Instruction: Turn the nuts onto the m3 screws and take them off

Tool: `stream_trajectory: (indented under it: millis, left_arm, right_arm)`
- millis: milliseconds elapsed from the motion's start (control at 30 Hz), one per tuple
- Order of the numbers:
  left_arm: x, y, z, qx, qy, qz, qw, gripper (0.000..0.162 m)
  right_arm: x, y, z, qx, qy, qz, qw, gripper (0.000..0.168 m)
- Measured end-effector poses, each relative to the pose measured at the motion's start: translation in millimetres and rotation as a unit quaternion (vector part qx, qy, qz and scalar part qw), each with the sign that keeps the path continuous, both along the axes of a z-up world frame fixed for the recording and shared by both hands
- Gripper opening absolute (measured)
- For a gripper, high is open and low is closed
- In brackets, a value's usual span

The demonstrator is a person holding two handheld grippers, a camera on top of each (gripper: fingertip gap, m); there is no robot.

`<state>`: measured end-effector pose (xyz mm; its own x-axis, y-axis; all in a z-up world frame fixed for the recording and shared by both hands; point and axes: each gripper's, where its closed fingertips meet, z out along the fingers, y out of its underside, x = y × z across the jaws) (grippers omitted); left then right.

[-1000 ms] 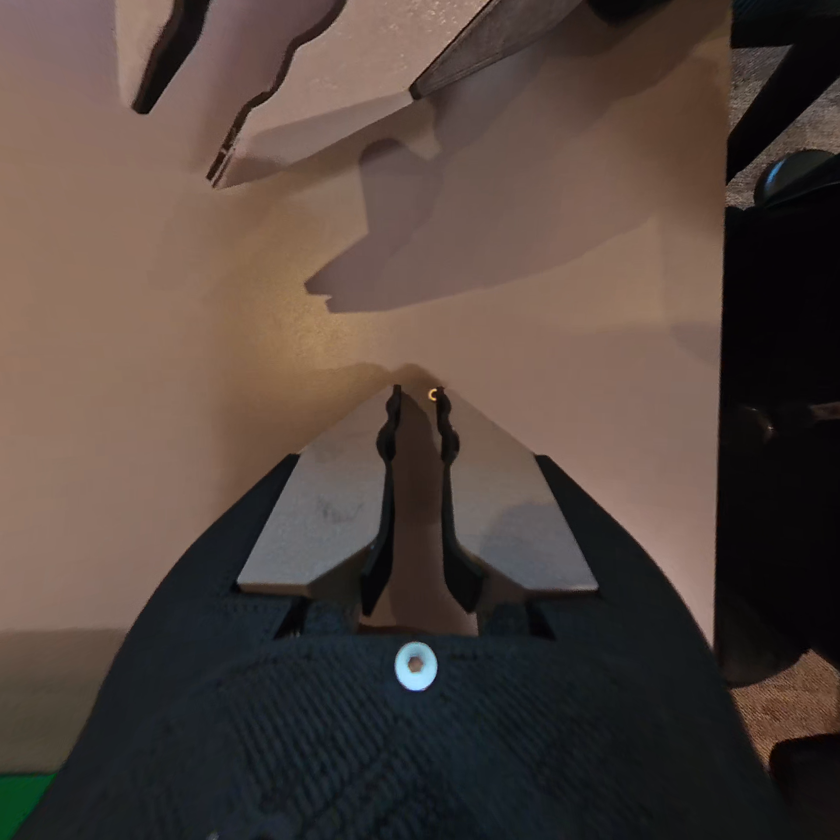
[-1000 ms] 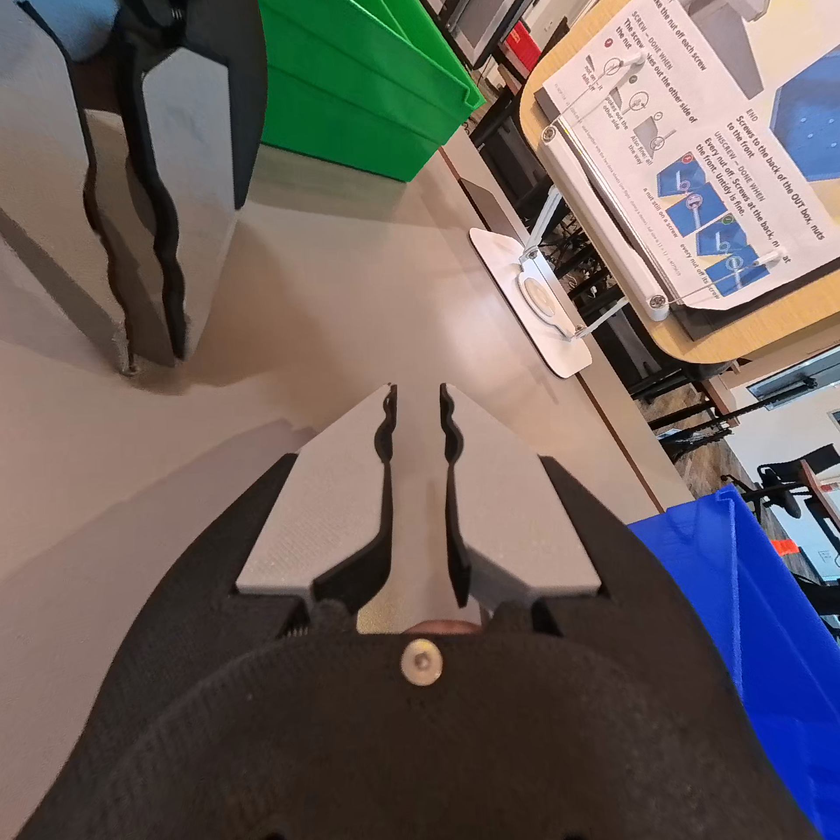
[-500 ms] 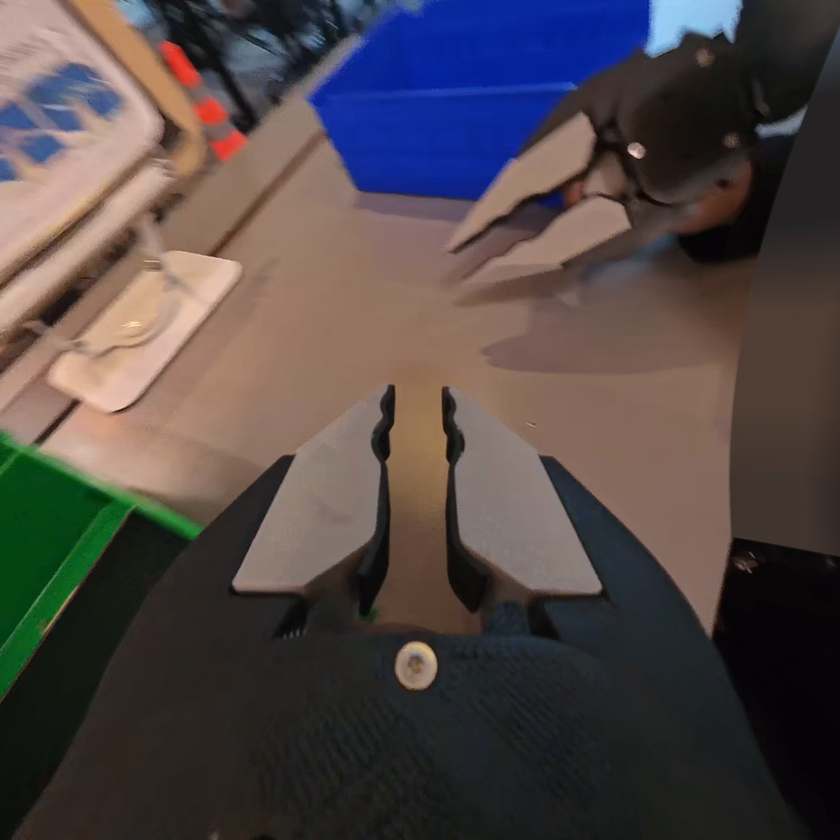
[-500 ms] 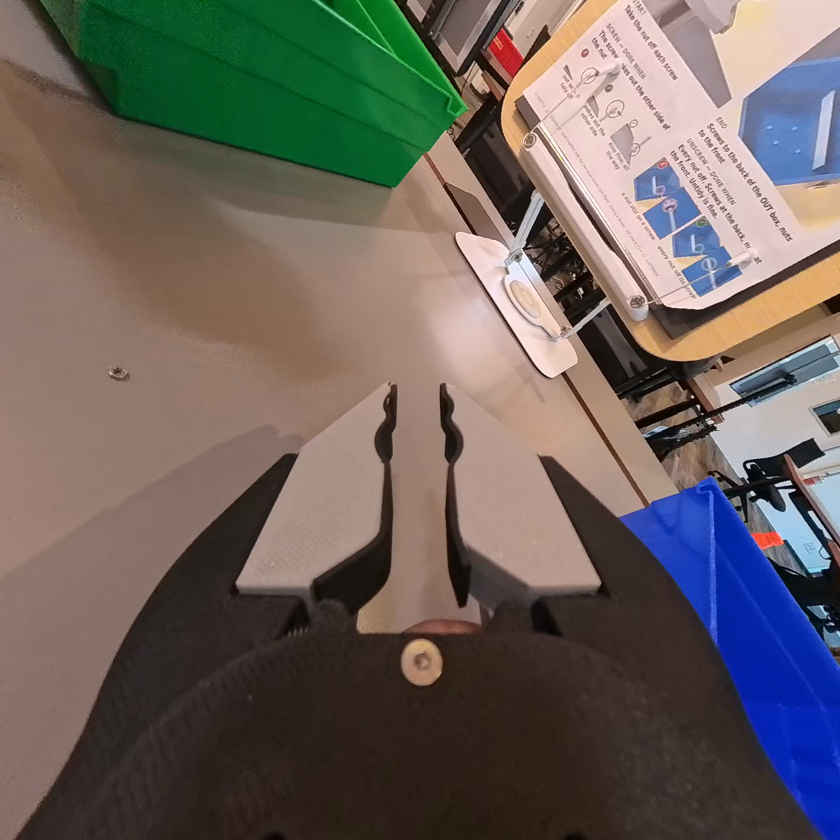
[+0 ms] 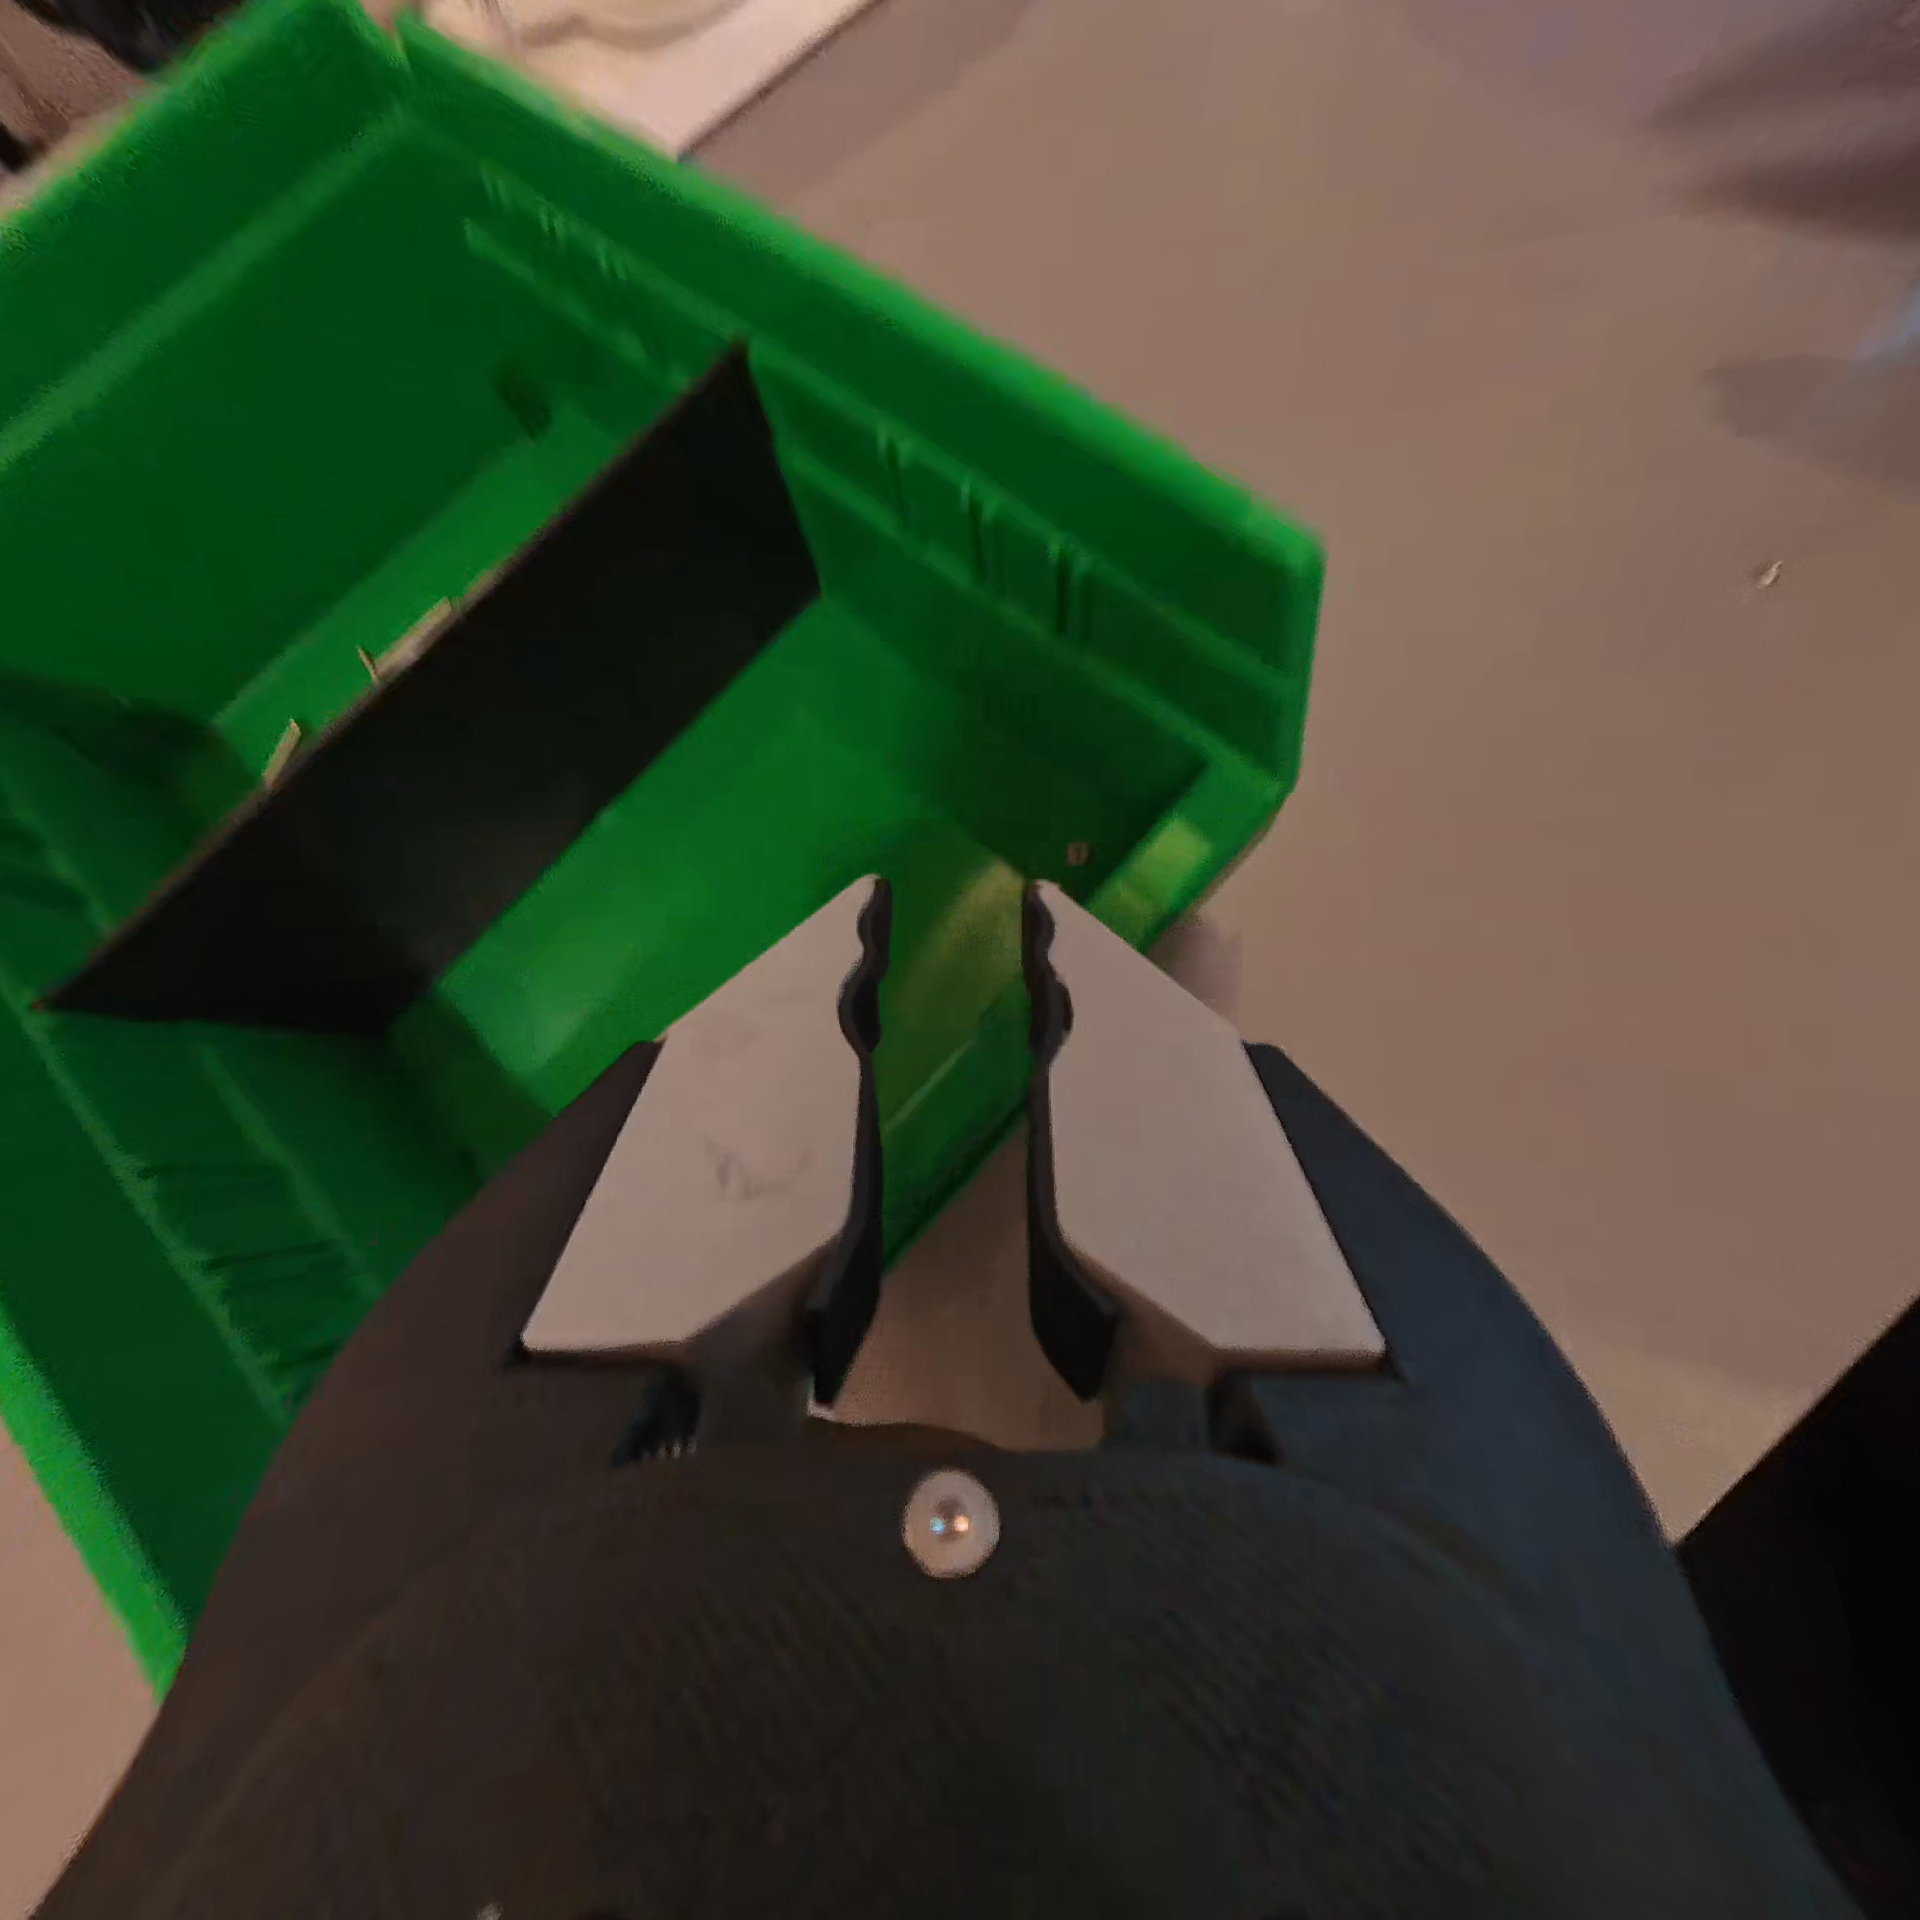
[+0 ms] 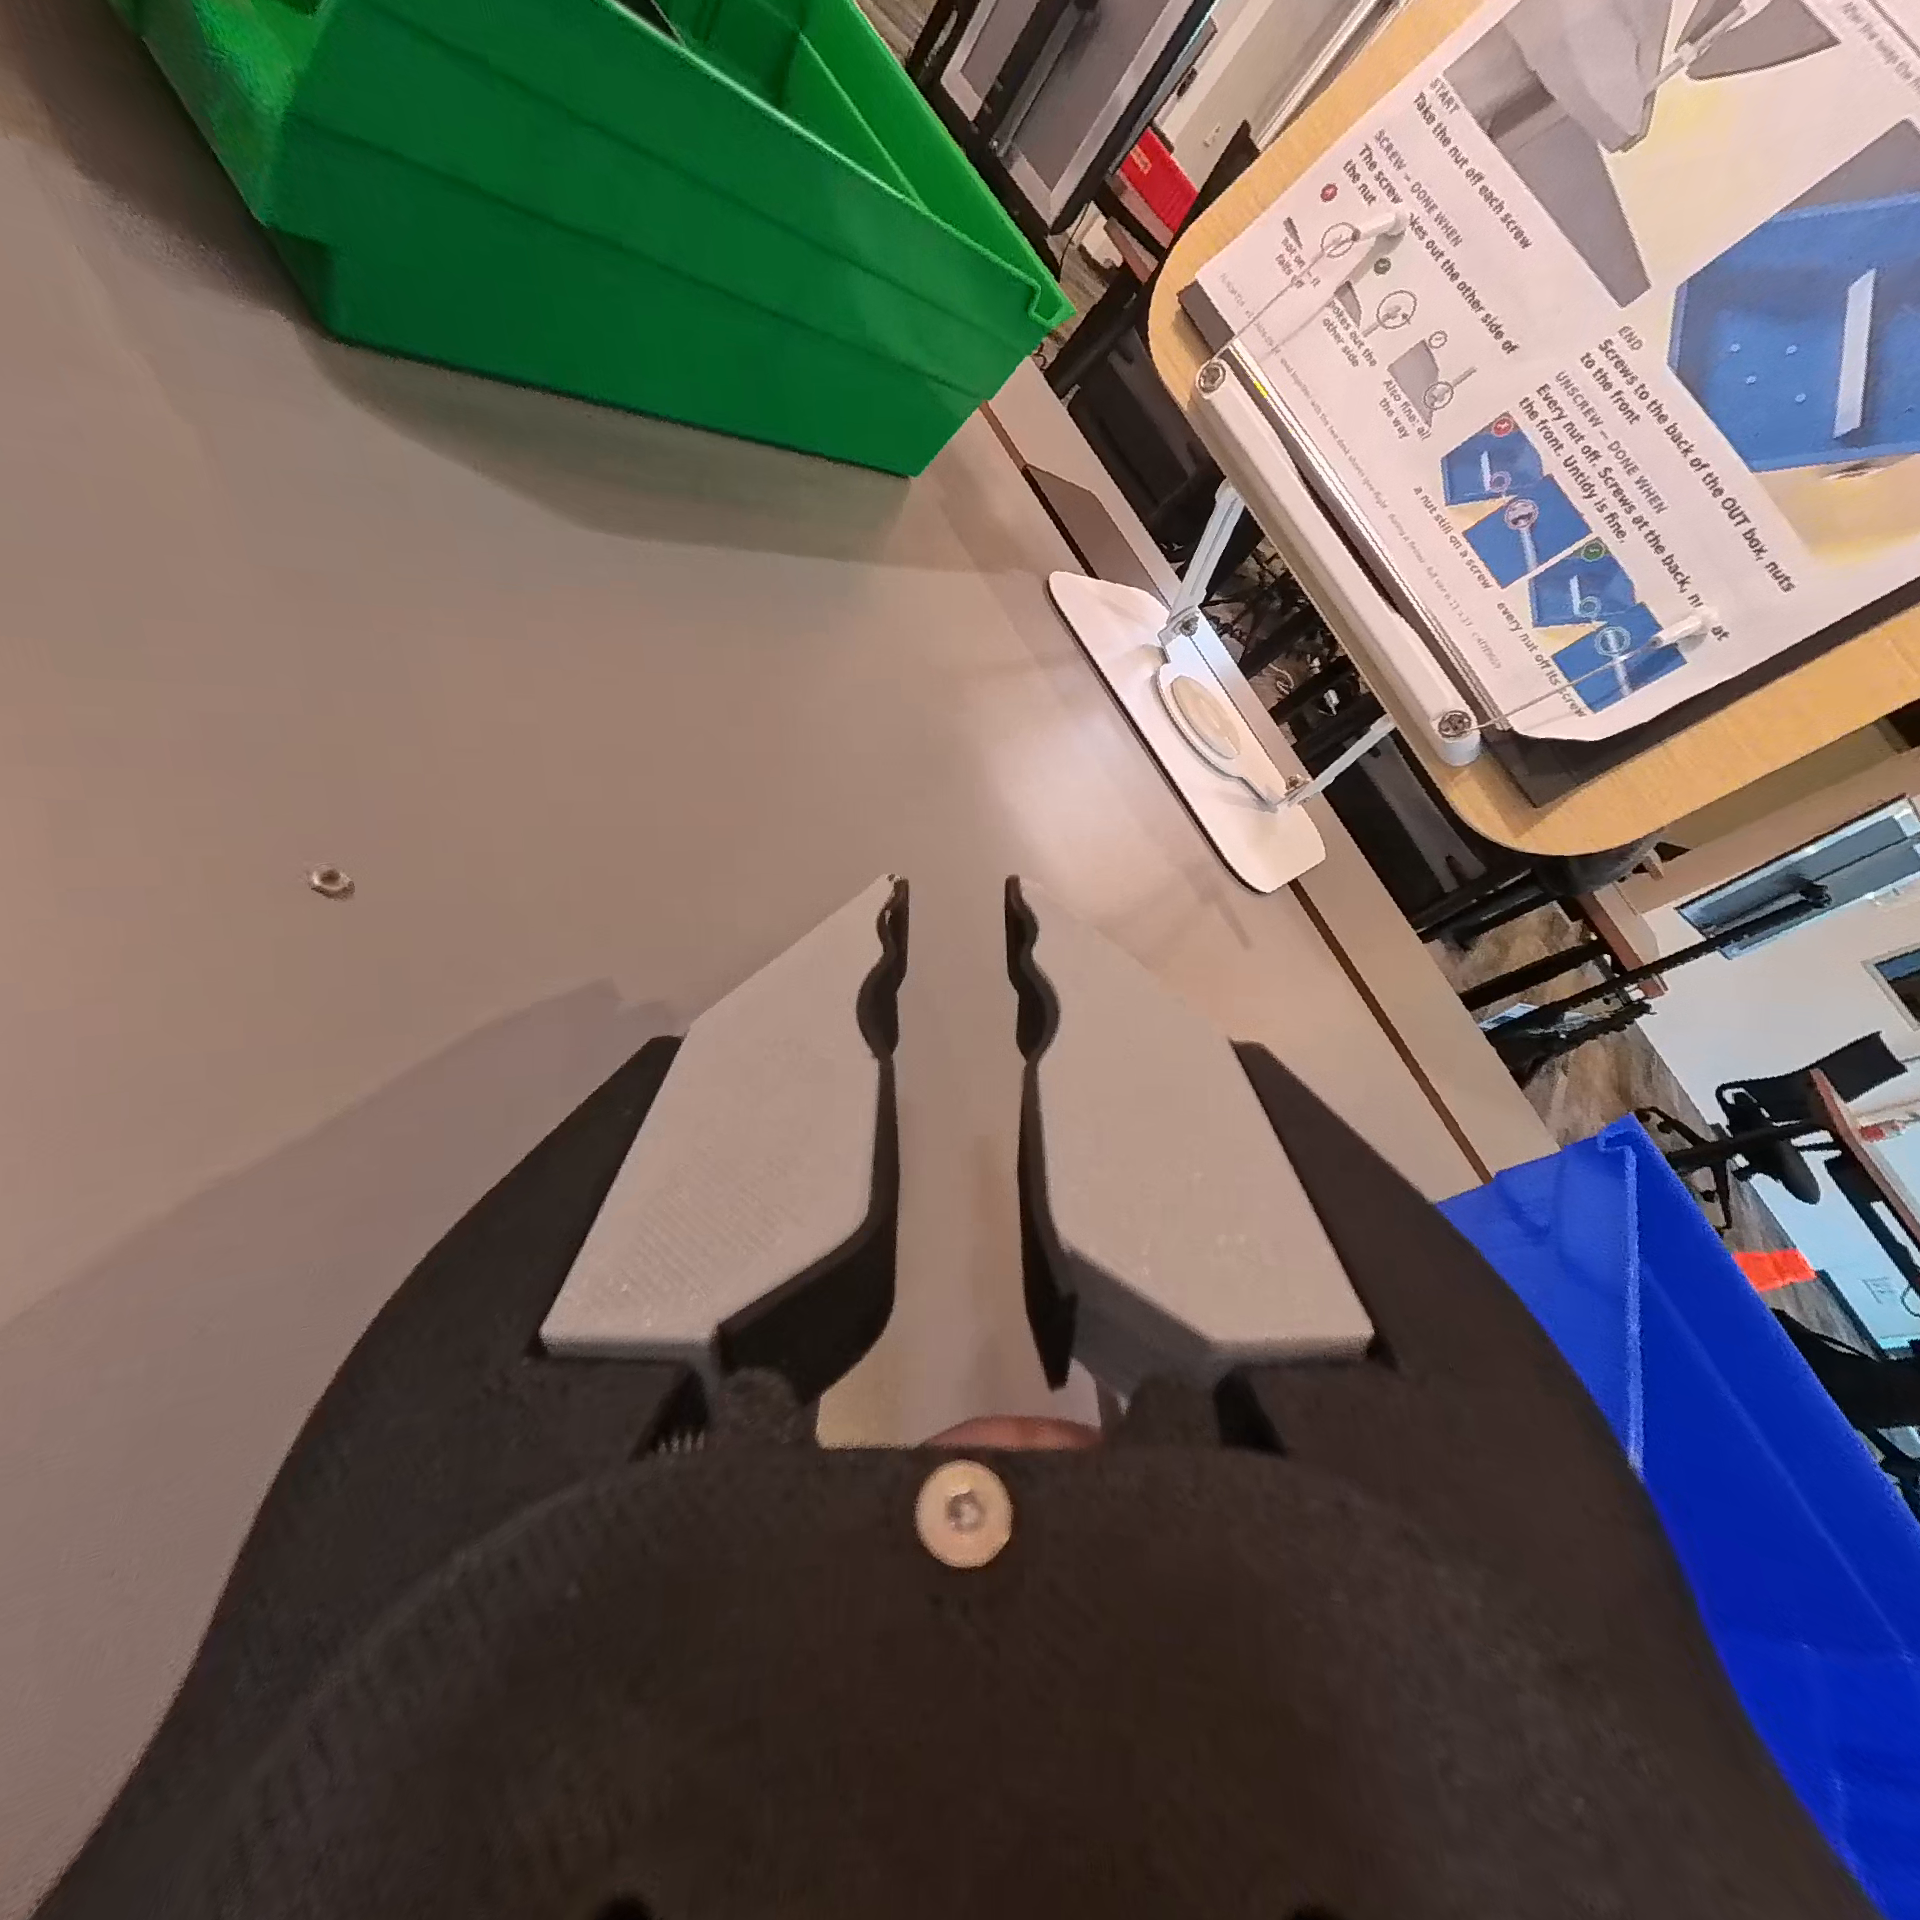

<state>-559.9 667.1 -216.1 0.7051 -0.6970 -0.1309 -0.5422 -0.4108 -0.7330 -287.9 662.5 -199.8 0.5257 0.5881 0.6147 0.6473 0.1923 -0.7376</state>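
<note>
In the left wrist view my left gripper (image 5: 951, 888) is open and empty, and hovers over the near corner of a green bin (image 5: 1288, 644). A black divider (image 5: 499, 748) splits the bin. A small nut (image 5: 1077, 853) lies on the bin floor just beyond my right fingertip. Pale small parts (image 5: 416, 634) peek out behind the divider, too blurred to name. In the right wrist view my right gripper (image 6: 953, 883) is open and empty, low over the grey table (image 6: 623, 675). A loose silver nut (image 6: 330, 883) lies on the table to its left.
The green bin (image 6: 644, 260) stands at the table's far left. A blue bin (image 6: 1714, 1455) stands at the right. A white stand (image 6: 1226, 769) holds an instruction sheet (image 6: 1558, 364) at the table's far edge. A small speck (image 5: 1766, 574) lies on the table right of the green bin. Left tips to right tips: about 30 centimeters. To the loose silver nut (image 6: 330, 883): right tips about 11 centimeters, left tips about 20 centimeters. My left wrist view (image 5: 1768, 570) looks at it from another angle.
My left gripper has swung from the loose nut on the table, past the right gripper, to over the green bin. The nut stays on the table. My right gripper has barely moved.
</note>
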Motion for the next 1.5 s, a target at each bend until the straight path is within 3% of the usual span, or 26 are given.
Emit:
stream_trajectory:
  millis: [33,100,267,300,433,600,667,733,800,933,1000,1100,1333,1500]
  left_arm:
    - [-7,-2,-8,-0.009,0.004,0.005,1.0,0.023]
    - [-27,6,-16,0.005,0.013,0.042,0.999,0.017]
    - [-78,14,-17,0.0,0.019,0.097,0.995,0.018]
    - [-84,13,-16,-0.007,0.012,0.096,0.995,0.01]
    - [-114,9,-19,-0.055,0.02,0.122,0.991,0.022]
    - [-85,34,49,0.011,-0.039,0.072,0.997,0.023]
    - [-67,61,77,0.047,-0.017,0.041,0.998,0.023]
    - [-49,92,85,0.044,0.034,0.004,0.998,0.023]
    - [-35,126,71,-0.003,0.085,-0.032,0.996,0.023]
    - [-25,176,14,-0.097,0.181,-0.129,0.97,0.017]
    - [-35,196,-9,-0.12,0.232,-0.133,0.956,0.021]
    - [-32,202,-28,-0.15,0.231,-0.165,0.947,0.016]
    - [-52,208,-60,-0.169,0.324,-0.182,0.913,0.019]
    - [-48,205,-61,-0.184,0.306,-0.183,0.916,0.011]
  right_arm:
    - [-1,0,0,-0.001,0.001,0.002,1.0,0.015]
    - [-2,-1,-2,-0.007,0.001,0.005,1.0,0.015]
    - [-5,-1,-10,-0.024,-0.002,0.014,1.0,0.016]
    - [-6,-1,-11,-0.026,-0.002,0.017,1.0,0.016]
    - [-6,1,-13,-0.039,0.008,0.019,0.999,0.016]
    - [-6,3,-16,-0.063,0.023,0.021,0.998,0.016]
    - [-7,3,-19,-0.073,0.025,0.025,0.997,0.016]
    - [-9,3,-23,-0.08,0.021,0.028,0.996,0.017]
    - [-10,2,-25,-0.081,0.014,0.03,0.996,0.017]
    - [-8,1,-24,-0.069,0.009,0.027,0.997,0.017]
    - [-4,3,-21,-0.067,0.013,0.02,0.997,0.017]
    - [-1,5,-19,-0.069,0.023,0.016,0.997,0.017]
    - [-3,4,-24,-0.078,0.019,0.02,0.997,0.017]
    - [-1,6,-22,-0.075,0.02,0.015,0.997,0.017]
